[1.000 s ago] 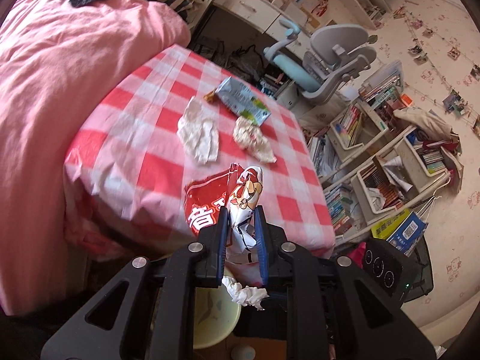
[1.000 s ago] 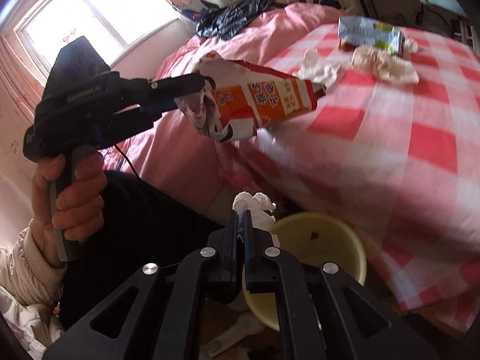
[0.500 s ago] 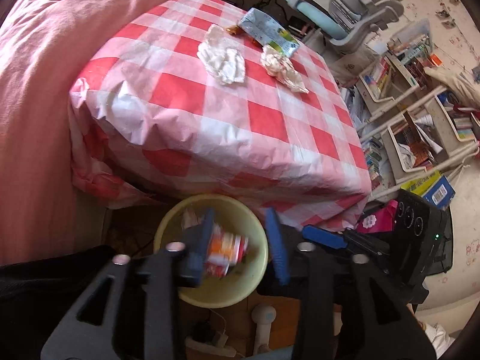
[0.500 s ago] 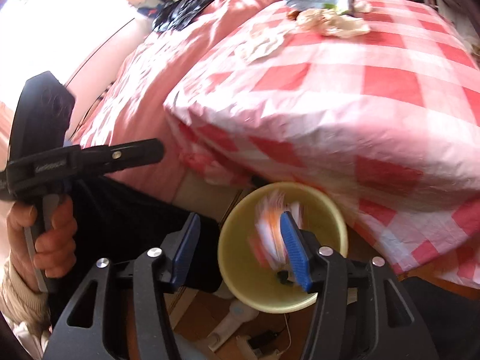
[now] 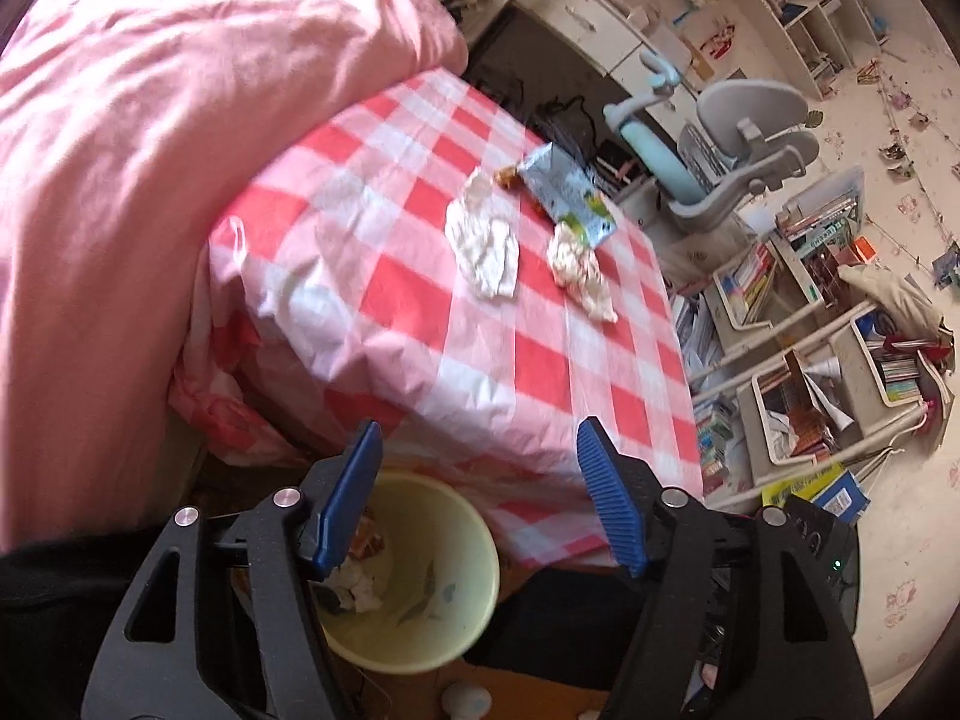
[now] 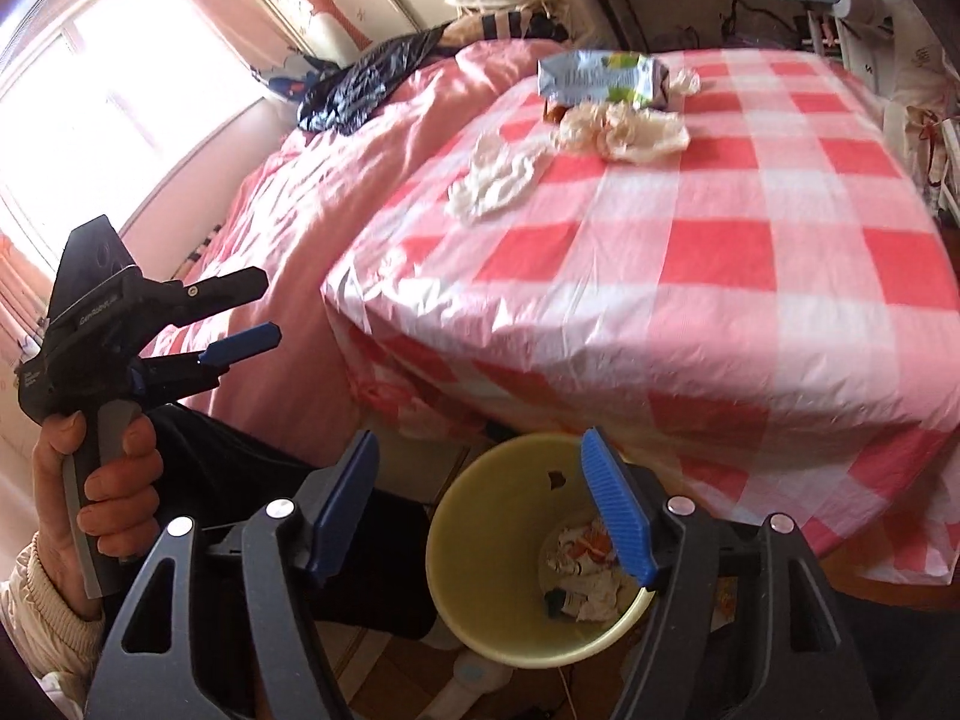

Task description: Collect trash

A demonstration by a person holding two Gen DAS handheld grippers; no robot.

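Observation:
My left gripper (image 5: 480,498) is open and empty above the yellow bin (image 5: 474,570). My right gripper (image 6: 480,504) is open and empty above the same bin (image 6: 480,516), which holds a red-orange snack bag and crumpled tissue (image 6: 585,576). On the red-checked table (image 5: 420,312) lie a flat white tissue (image 5: 483,243), a crumpled tissue (image 5: 579,267) and a blue-green snack wrapper (image 5: 564,192). They also show in the right wrist view: the white tissue (image 6: 495,177), the crumpled tissue (image 6: 624,129), the wrapper (image 6: 600,81). The left gripper (image 6: 240,315) shows open there.
A pink quilted bed (image 5: 150,150) lies left of the table. A grey-blue desk chair (image 5: 726,138) and bookshelves (image 5: 810,330) stand to the right. The bin sits on the floor under the table's near edge.
Both grippers opened and dropped the snack bag and tissue into the yellow bin. Both have since lifted and now look toward the table top.

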